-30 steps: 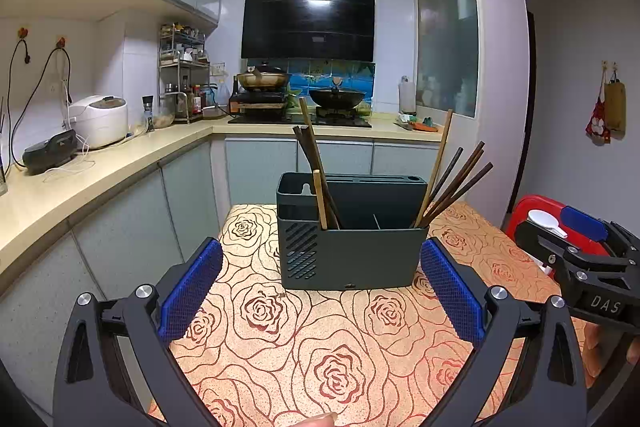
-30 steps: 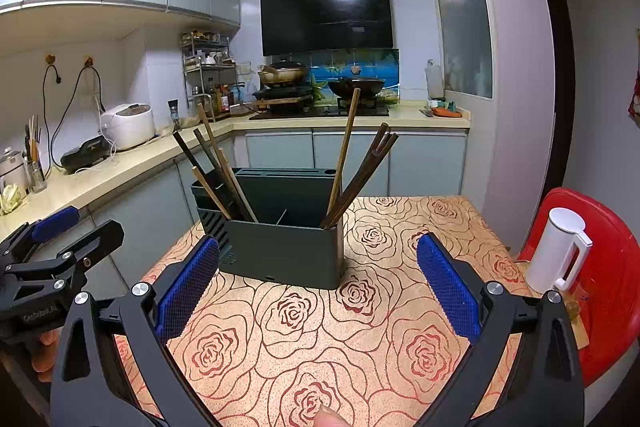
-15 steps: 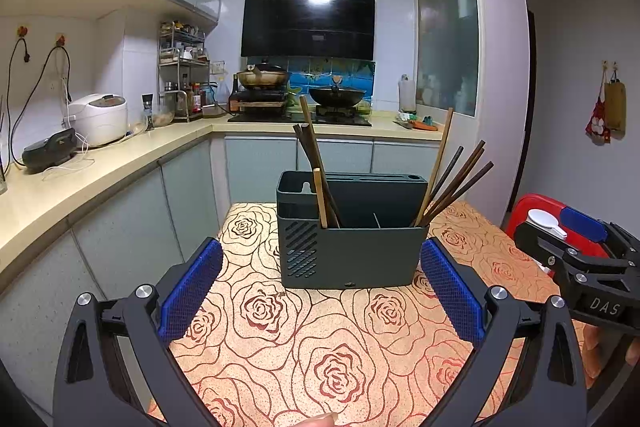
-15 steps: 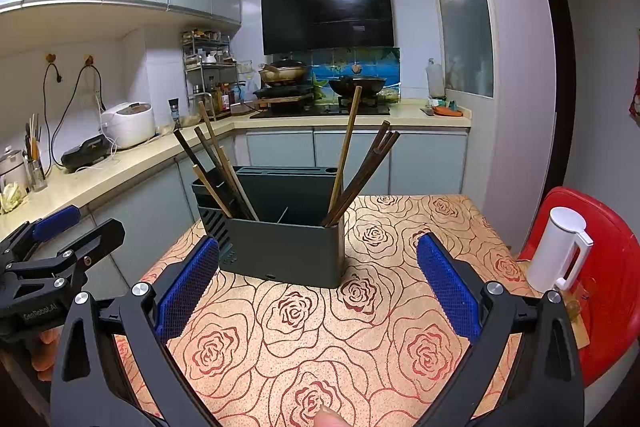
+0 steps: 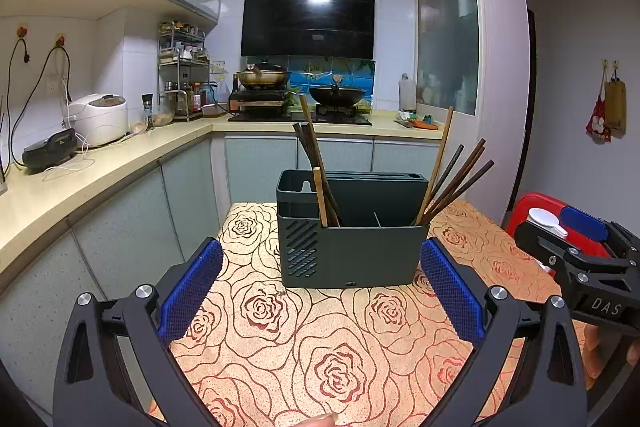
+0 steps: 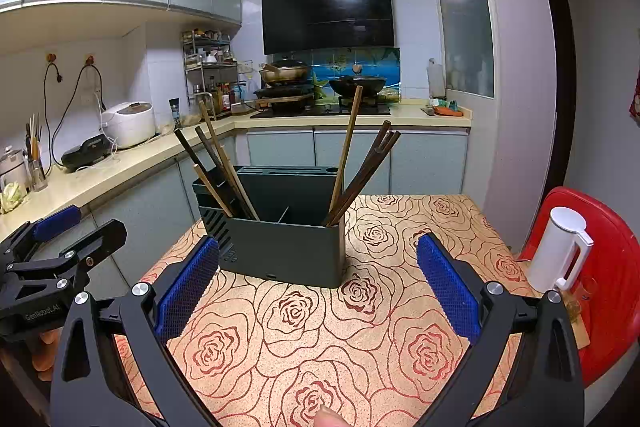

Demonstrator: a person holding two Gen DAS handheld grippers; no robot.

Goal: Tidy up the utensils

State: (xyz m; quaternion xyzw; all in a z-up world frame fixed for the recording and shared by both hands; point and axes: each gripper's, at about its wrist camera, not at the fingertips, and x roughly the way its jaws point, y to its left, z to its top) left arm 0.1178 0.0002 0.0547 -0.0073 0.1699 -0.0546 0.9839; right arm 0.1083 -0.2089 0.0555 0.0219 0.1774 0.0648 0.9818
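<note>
Can't really see inside the dark utensil holder (image 5: 352, 247), so the chopsticks (image 5: 316, 167) vanish past the rim; one bunch leans left, another (image 6: 360, 175) leans right. It sits mid-table on the rose-patterned tablecloth (image 5: 304, 339), in a kitchen with a stove and range hood (image 5: 308, 19) behind. Left gripper (image 5: 320, 291) and right gripper (image 6: 316, 287) both gape wide, holding nothing. A white kettle (image 6: 560, 255) stands on something red at the right.

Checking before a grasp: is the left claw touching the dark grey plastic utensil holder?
Apart. The left wrist view shows patterned tablecloth between the open left claw and the dark grey plastic utensil holder.
</note>
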